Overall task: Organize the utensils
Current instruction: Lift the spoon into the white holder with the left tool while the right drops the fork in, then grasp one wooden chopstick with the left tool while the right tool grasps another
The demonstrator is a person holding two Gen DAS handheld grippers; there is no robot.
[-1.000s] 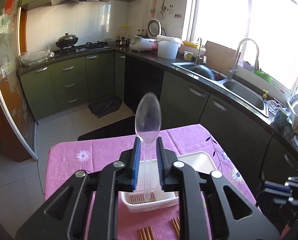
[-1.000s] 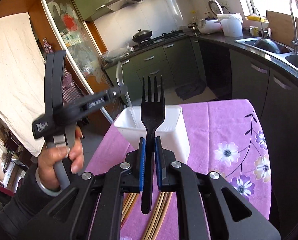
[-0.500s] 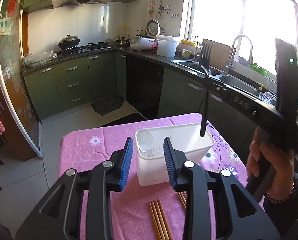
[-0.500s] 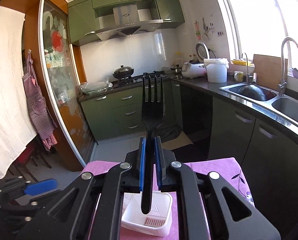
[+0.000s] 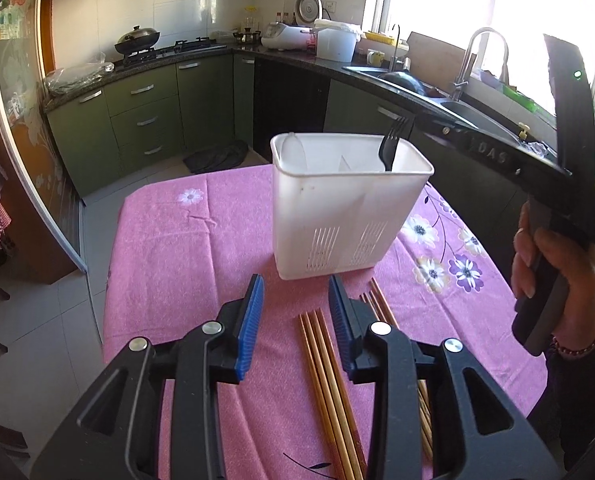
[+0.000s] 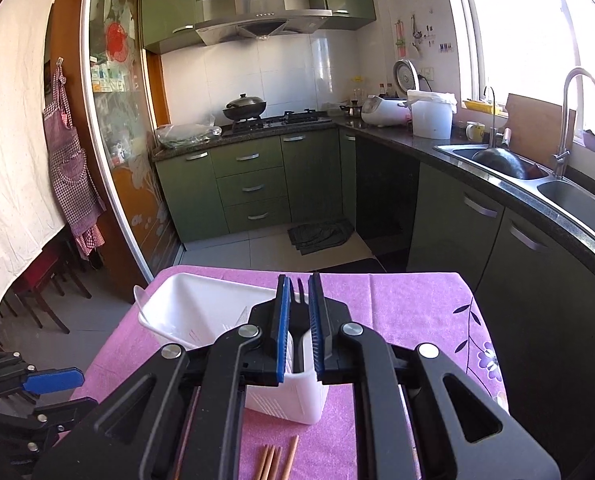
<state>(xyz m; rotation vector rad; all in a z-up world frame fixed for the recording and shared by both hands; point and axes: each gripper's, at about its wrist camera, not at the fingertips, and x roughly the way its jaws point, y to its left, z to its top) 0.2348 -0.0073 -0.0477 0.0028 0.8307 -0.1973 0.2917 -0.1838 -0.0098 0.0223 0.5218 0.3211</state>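
Since a second ago my left gripper (image 5: 295,322) has let go of the clear spoon (image 5: 293,151), which is now standing in the left compartment of the white caddy (image 5: 337,224), and has dropped back toward me; its jaws have just been opening and are standing apart with nothing between them, over the wooden chopsticks (image 5: 325,380) lying on the pink tablecloth (image 5: 185,248). My right gripper (image 6: 297,316) is pinching the black fork (image 5: 393,144) and has lowered it, tines up, into the caddy's right compartment. My right hand (image 5: 553,272) is gripping its handle.
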